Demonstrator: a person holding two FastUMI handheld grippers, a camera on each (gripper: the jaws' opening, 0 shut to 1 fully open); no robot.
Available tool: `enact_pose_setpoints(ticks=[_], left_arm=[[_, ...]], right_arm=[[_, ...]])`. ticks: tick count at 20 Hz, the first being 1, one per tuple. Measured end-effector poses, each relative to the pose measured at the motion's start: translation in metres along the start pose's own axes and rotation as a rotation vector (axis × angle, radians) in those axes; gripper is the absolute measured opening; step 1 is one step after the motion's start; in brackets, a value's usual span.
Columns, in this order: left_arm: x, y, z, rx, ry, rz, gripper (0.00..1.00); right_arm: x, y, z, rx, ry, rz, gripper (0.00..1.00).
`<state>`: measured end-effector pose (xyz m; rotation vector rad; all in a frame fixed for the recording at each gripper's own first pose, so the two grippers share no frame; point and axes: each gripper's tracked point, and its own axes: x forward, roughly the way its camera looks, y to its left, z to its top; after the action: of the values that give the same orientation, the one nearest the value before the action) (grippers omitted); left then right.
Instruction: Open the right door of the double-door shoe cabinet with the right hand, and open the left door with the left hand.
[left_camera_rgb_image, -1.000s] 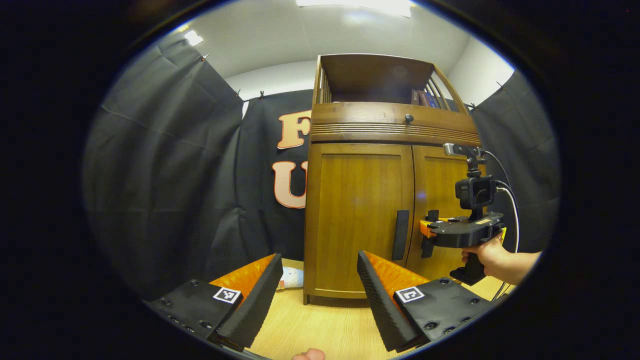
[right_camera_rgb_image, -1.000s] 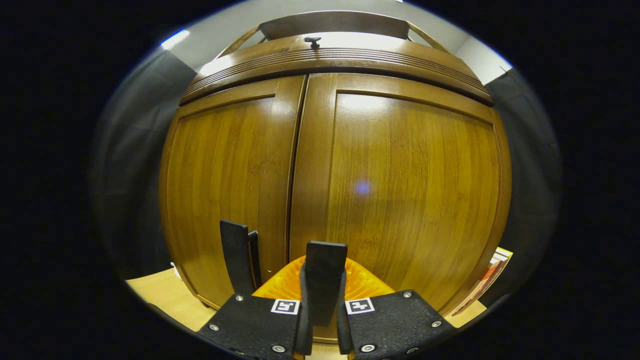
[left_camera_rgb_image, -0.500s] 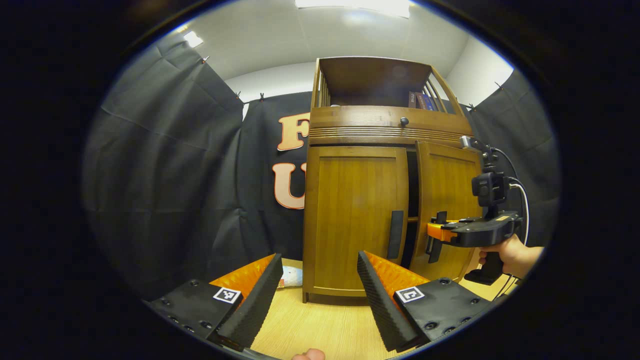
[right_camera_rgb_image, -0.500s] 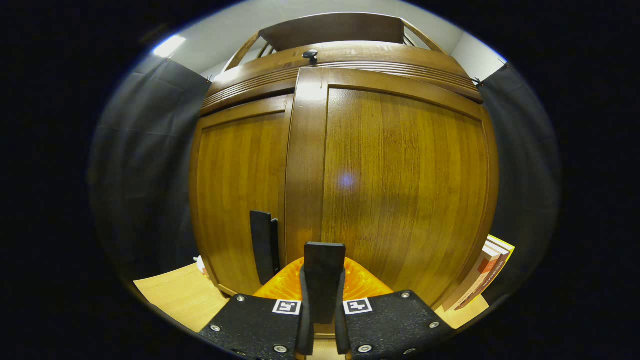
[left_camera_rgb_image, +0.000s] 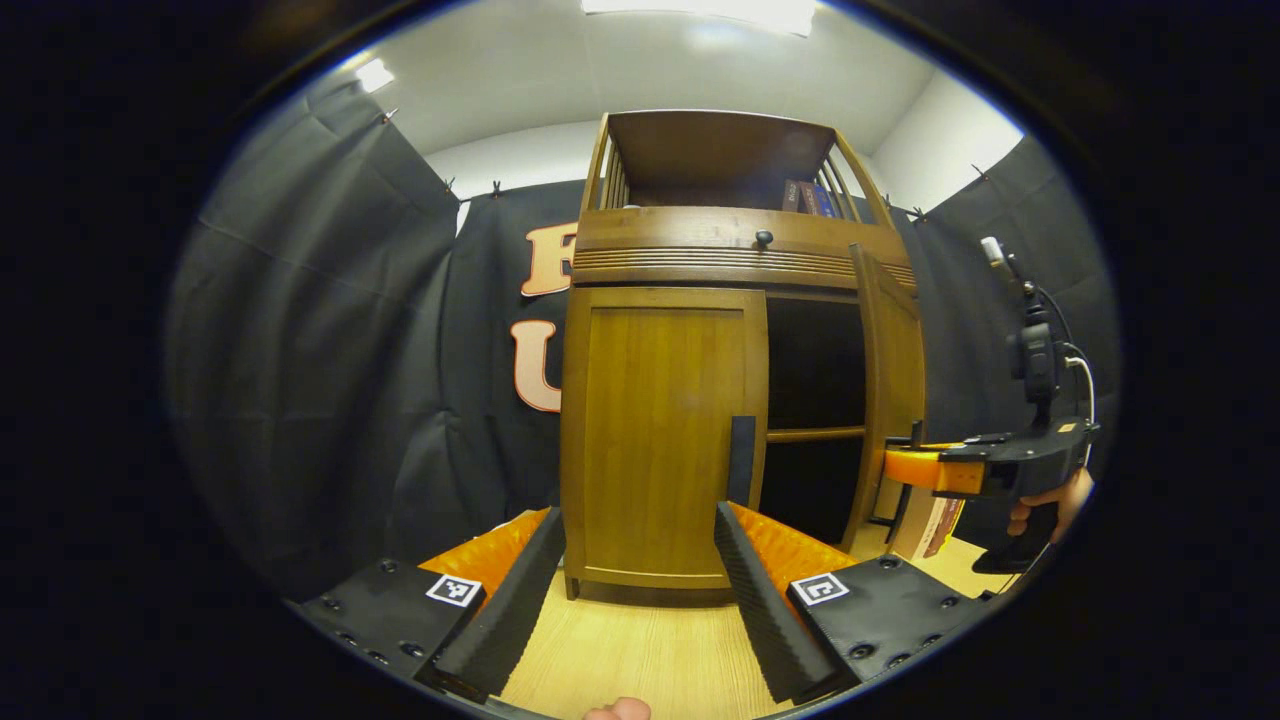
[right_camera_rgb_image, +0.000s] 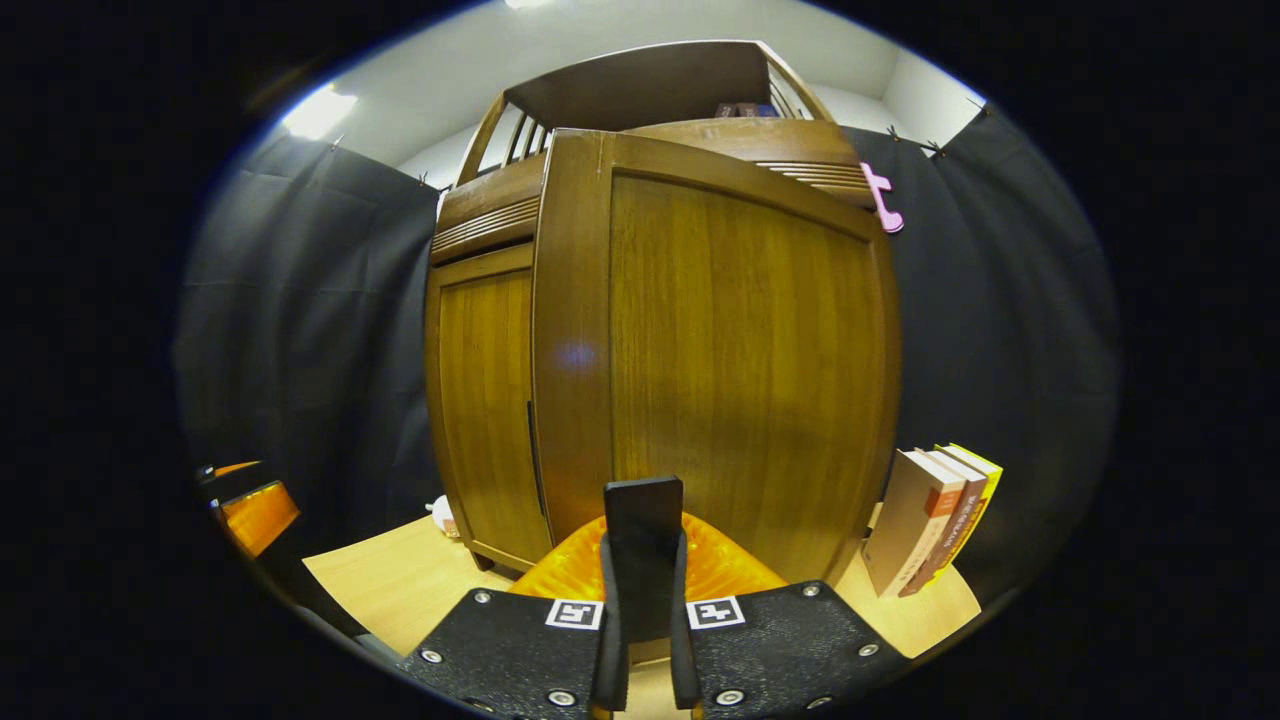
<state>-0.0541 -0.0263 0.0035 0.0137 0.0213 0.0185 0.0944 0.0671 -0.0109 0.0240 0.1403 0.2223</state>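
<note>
While our right gripper (right_camera_rgb_image: 640, 590) clamps the dark handle (right_camera_rgb_image: 642, 555) of the right door (right_camera_rgb_image: 720, 350), that door stands swung well out from the shoe cabinet (left_camera_rgb_image: 700, 260); we see its dark interior and a shelf (left_camera_rgb_image: 815, 434) in the left gripper view; the left door (left_camera_rgb_image: 660, 440) sits flush and closed, its own handle (left_camera_rgb_image: 741, 460) untouched; our left gripper (left_camera_rgb_image: 640, 590) hangs wide open, apart from that door, above the wooden table (left_camera_rgb_image: 640, 650); books (right_camera_rgb_image: 935, 515) lean beside the cabinet's right side.
</note>
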Motion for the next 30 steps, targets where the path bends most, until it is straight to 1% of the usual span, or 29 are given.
enact_pose_setpoints(ticks=[1, 2, 3, 4, 5, 6, 7, 8, 9, 10, 11, 12, 13, 14, 15, 16, 17, 18, 20, 21, 22, 24, 25, 26, 27, 28, 29, 30], left_arm=[[0.001, -0.004, -0.001, 0.000, 0.003, -0.005, 0.96], [0.001, -0.006, -0.003, 0.001, 0.005, -0.007, 0.97], [0.003, -0.009, -0.003, 0.002, 0.010, -0.009, 0.94], [0.002, -0.012, -0.005, 0.000, 0.014, -0.011, 0.94], [0.003, -0.015, -0.005, -0.007, 0.019, -0.014, 0.96], [0.004, -0.017, -0.009, -0.013, 0.026, -0.019, 0.94], [0.004, -0.020, -0.011, -0.016, 0.035, -0.023, 0.96], [0.004, -0.023, -0.013, -0.012, 0.042, -0.026, 0.97], [0.004, -0.025, -0.012, -0.004, 0.042, -0.025, 0.94], [0.003, -0.025, -0.012, 0.004, 0.037, -0.024, 0.96], [0.003, -0.025, -0.012, 0.008, 0.028, -0.018, 0.97], [0.004, -0.024, -0.014, 0.009, 0.022, -0.012, 0.96], [0.006, -0.026, -0.016, -0.003, 0.026, -0.015, 0.94], [0.005, -0.027, -0.021, -0.015, 0.034, -0.014, 0.94], [0.006, -0.028, -0.025, -0.020, 0.047, -0.013, 0.94], [0.005, -0.029, -0.027, -0.018, 0.055, -0.014, 0.97], [0.007, -0.028, -0.028, -0.011, 0.057, -0.010, 0.94], [0.006, -0.028, -0.027, -0.005, 0.054, -0.008, 0.94], [0.004, -0.027, -0.027, 0.007, 0.049, -0.006, 0.94], [0.003, -0.028, -0.027, 0.012, 0.050, -0.007, 0.96], [0.001, -0.030, -0.028, 0.016, 0.053, -0.008, 0.96], [-0.002, -0.032, -0.031, 0.007, 0.059, -0.014, 0.94], [-0.005, -0.034, -0.032, 0.001, 0.064, -0.018, 0.96], [-0.007, -0.036, -0.033, -0.002, 0.068, -0.020, 0.94], [-0.009, -0.036, -0.033, 0.002, 0.068, -0.019, 0.97], [-0.012, -0.036, -0.034, 0.011, 0.071, -0.012, 0.94], [-0.013, -0.035, -0.036, 0.018, 0.075, -0.006, 0.96], [-0.015, -0.036, -0.038, 0.019, 0.075, -0.006, 0.94]], right_arm=[[-0.008, -0.005, -0.001, 0.002, 0.001, -0.010, 0.13], [-0.015, -0.010, -0.002, 0.003, 0.007, -0.021, 0.16], [-0.022, -0.015, -0.002, 0.005, 0.011, -0.033, 0.16], [-0.027, -0.021, -0.003, 0.003, 0.010, -0.043, 0.16], [-0.033, -0.026, -0.003, 0.001, 0.005, -0.051, 0.12], [-0.038, -0.031, -0.002, 0.003, 0.000, -0.060, 0.16], [-0.042, -0.037, -0.001, 0.004, 0.000, -0.071, 0.12], [-0.047, -0.044, -0.001, 0.001, 0.002, -0.085, 0.12], [-0.053, -0.053, -0.001, -0.002, 0.001, -0.106, 0.16], [-0.058, -0.063, 0.000, -0.002, -0.004, -0.129, 0.12], [-0.063, -0.072, 0.001, -0.001, -0.014, -0.150, 0.19], [-0.068, -0.082, 0.001, 0.001, -0.021, -0.177, 0.15], [-0.073, -0.095, 0.001, 0.000, -0.025, -0.205, 0.17], [-0.076, -0.104, 0.001, -0.011, -0.028, -0.227, 0.08], [-0.079, -0.113, 0.001, -0.025, -0.025, -0.243, 0.05], [-0.081, -0.121, 0.000, -0.040, -0.021, -0.257, 0.04], [-0.085, -0.132, 0.000, -0.059, -0.015, -0.273, 0.04], [-0.085, -0.139, 0.000, -0.063, -0.018, -0.266, 0.04], [-0.089, -0.144, 0.003, -0.027, -0.017, -0.246, 0.02], [-0.089, -0.145, 0.003, -0.017, -0.021, -0.236, 0.07], [-0.089, -0.147, 0.003, -0.022, -0.024, -0.229, 0.02], [-0.091, -0.152, 0.001, -0.040, -0.029, -0.203, 0.02], [-0.094, -0.154, 0.002, -0.033, -0.029, -0.188, 0.02], [-0.095, -0.157, 0.002, -0.017, -0.029, -0.174, 0.02], [-0.096, -0.165, 0.002, 0.002, -0.027, -0.163, 0.02], [-0.096, -0.171, 0.001, 0.019, -0.026, -0.155, 0.02], [-0.097, -0.177, 0.002, 0.029, -0.027, -0.143, 0.02], [-0.097, -0.180, 0.002, 0.014, -0.027, -0.127, 0.02]])
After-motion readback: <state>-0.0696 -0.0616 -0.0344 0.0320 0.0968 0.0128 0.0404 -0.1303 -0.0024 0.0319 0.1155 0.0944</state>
